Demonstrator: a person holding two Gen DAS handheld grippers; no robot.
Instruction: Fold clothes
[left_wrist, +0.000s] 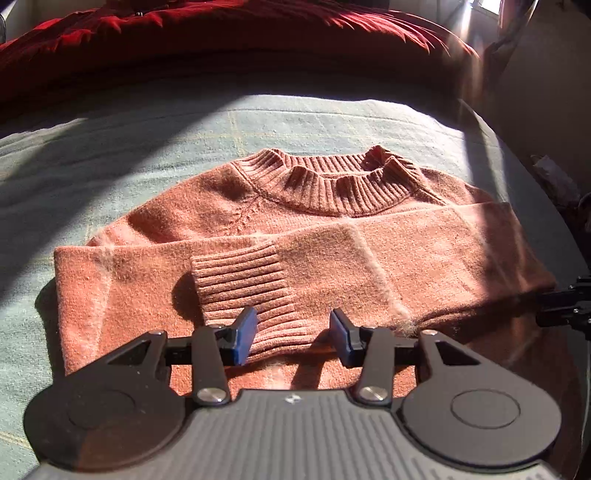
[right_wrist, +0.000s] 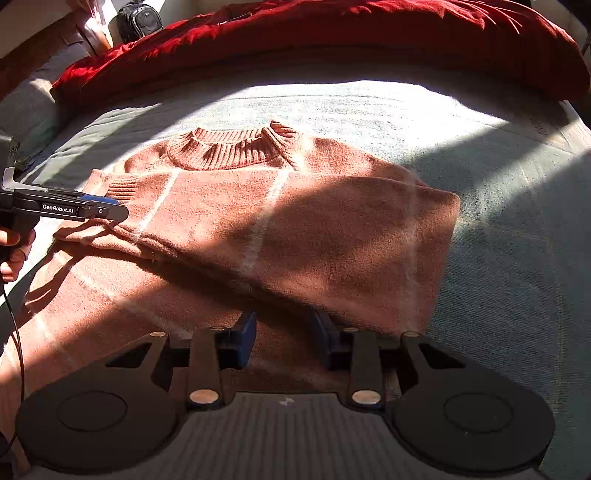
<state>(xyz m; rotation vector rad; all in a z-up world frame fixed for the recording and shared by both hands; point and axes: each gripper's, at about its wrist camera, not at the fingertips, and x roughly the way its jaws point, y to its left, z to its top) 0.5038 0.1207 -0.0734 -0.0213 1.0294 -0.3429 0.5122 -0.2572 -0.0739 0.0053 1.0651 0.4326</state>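
A rust-pink knitted sweater (left_wrist: 406, 251) (right_wrist: 314, 221) lies flat on the bed, collar (left_wrist: 332, 184) away from me. Both sleeves are folded across the chest. The upper sleeve's ribbed cuff (left_wrist: 240, 288) (right_wrist: 122, 186) lies on top. My left gripper (left_wrist: 293, 332) hovers just above the cuff's near end, jaws open, its shadow falling on the knit. The right wrist view shows the left gripper (right_wrist: 99, 210) from the side at the sweater's left edge. My right gripper (right_wrist: 286, 332) stands open over the folded sleeve's near edge, in shadow, and nothing is pinched. It shows in part (left_wrist: 569, 306) at the left view's right edge.
A pale green blanket (left_wrist: 110, 147) (right_wrist: 480, 147) covers the bed. A red duvet (left_wrist: 221, 33) (right_wrist: 369, 33) is bunched along the far side. A black bag (right_wrist: 138, 20) sits beyond it at the left. A hand (right_wrist: 11, 251) and a cable (right_wrist: 18, 332) are at the left edge.
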